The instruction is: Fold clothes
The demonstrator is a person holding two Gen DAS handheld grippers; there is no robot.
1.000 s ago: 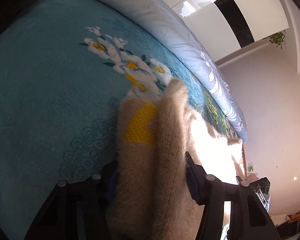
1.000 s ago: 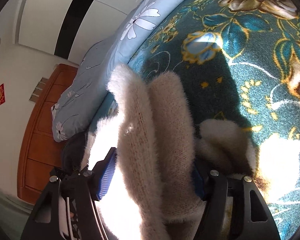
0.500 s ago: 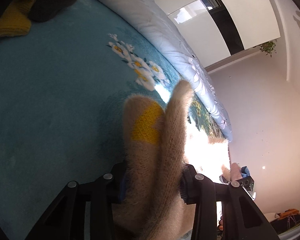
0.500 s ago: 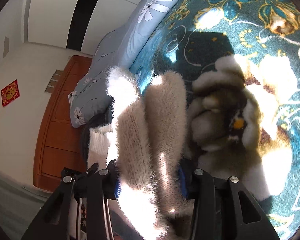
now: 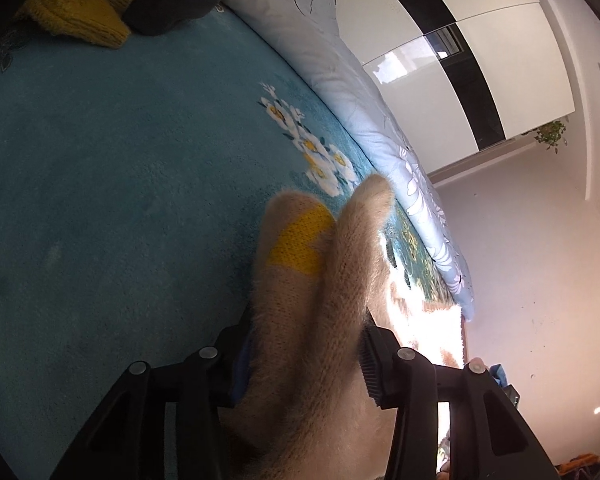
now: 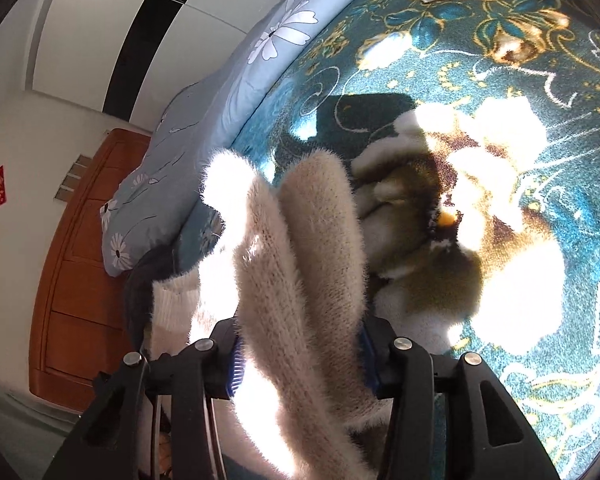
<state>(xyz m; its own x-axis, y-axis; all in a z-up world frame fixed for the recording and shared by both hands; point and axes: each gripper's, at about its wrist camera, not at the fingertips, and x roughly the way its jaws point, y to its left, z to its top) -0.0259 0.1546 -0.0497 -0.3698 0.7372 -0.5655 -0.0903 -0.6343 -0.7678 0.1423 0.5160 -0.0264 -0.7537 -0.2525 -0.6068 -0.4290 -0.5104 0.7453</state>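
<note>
Teal blanket (image 5: 120,208) bears the work: left gripper (image 5: 304,360) and right gripper (image 6: 300,354) each have their jaws clamped on a bunched fold of sweater (image 5: 340,280), raised. Step in hand is judged a lift-and-carry fold; next, lower both edges evenly before release.

Bed with teal floral blanket (image 5: 100,160); on it lie a pale floral quilt (image 5: 340,92), yellow knit (image 5: 80,12), fuzzy sweater (image 6: 412,216).

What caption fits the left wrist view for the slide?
Left gripper shut on fuzzy beige sweater with yellow patch, above teal floral blanket.
</note>
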